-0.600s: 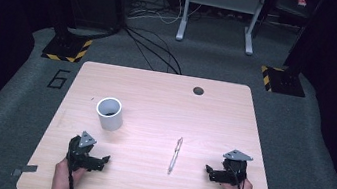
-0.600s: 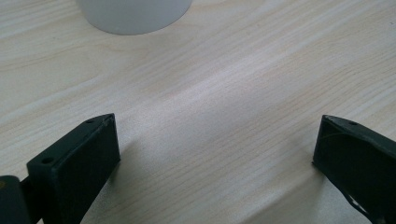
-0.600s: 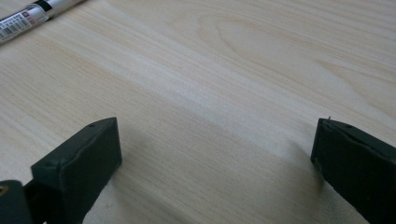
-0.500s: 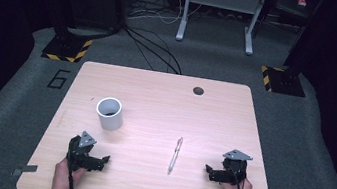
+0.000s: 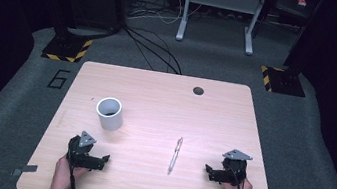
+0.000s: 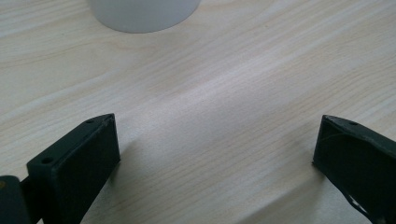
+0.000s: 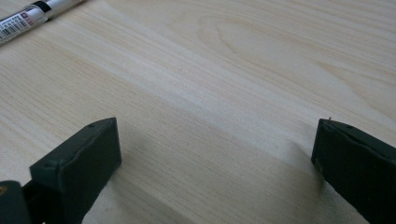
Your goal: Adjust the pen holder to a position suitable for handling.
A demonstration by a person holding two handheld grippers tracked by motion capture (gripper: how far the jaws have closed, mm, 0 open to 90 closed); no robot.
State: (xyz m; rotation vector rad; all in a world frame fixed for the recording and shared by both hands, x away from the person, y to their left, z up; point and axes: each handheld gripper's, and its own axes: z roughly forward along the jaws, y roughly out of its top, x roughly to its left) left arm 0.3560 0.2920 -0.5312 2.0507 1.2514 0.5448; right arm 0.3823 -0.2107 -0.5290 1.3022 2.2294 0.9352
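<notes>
A wooden table [image 5: 165,99] sits in a dark room. A person rests both hands on the near edge of it, and each hand holds a black gripper.

The left gripper [image 5: 102,160] lies low on the table at about 7 o'clock from the middle. Its jaws point toward 3 o'clock. In the left gripper view its two black jaws stand wide apart, and only bare wood lies between them. It holds nothing.

The right gripper [image 5: 208,172] lies at about 5 o'clock from the middle. Its jaws point toward 9 o'clock, at the pen. In the right gripper view its jaws are wide apart too, with only wood between them. It holds nothing.

A pen [image 5: 175,155] lies flat on the table between the two grippers, nearer the right one. It is long and thin and runs from 6 o'clock to 12 o'clock. Nothing touches it. In the right gripper view one end of the pen [image 7: 35,16] shows at 11 o'clock, away from the jaws.

A white cup [image 5: 109,113] stands upright at 12 o'clock from the left gripper, near it but apart. It is open at the top and dark inside. In the left gripper view the bottom of the cup [image 6: 142,14] shows at 12 o'clock.

A small dark hole [image 5: 198,90] is in the table at the far side.
</notes>
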